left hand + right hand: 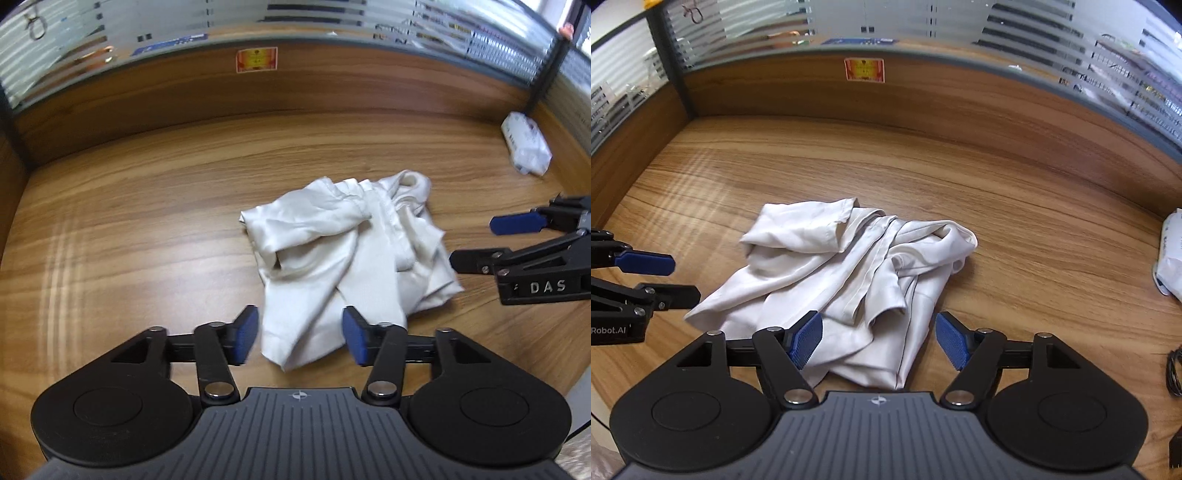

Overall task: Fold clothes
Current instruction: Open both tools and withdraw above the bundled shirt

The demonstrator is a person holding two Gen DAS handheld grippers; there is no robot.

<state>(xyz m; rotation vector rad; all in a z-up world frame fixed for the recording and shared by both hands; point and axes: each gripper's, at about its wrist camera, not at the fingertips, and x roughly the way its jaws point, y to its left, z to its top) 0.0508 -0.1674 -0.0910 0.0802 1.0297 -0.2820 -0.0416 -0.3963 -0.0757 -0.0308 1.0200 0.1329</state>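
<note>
Between the blue pads of the left tongs (300, 338), which are spread apart and released, the near corner of a crumpled white garment (343, 254) is seen; nothing is gripped, and whether the pads touch the cloth cannot be told; the same tongs are seen from the right wrist view at the left edge (677, 277), with their fingers apart and just beside the garment's left hem. The right tongs (877, 339) are likewise released, their blue pads (805, 341) held wide on either side of the garment's near edge (857, 280); in the left wrist view they are shown at the right edge (471, 242), parted and just beside the cloth's right side. The garment is bunched in a loose heap, with folds and seams twisted over one another, and is laid on the wooden tabletop (129, 229) roughly at its middle, between the two tongs. At the far right of the tabletop a white plastic packet (526, 147) is lain, well apart from the cloth; a black cable (1174, 373) is glimpsed at the right edge. Along the far side a wooden partition is raised, on which a red and yellow sticker (864, 70) is fixed, and frosted striped glass is set above it.
</note>
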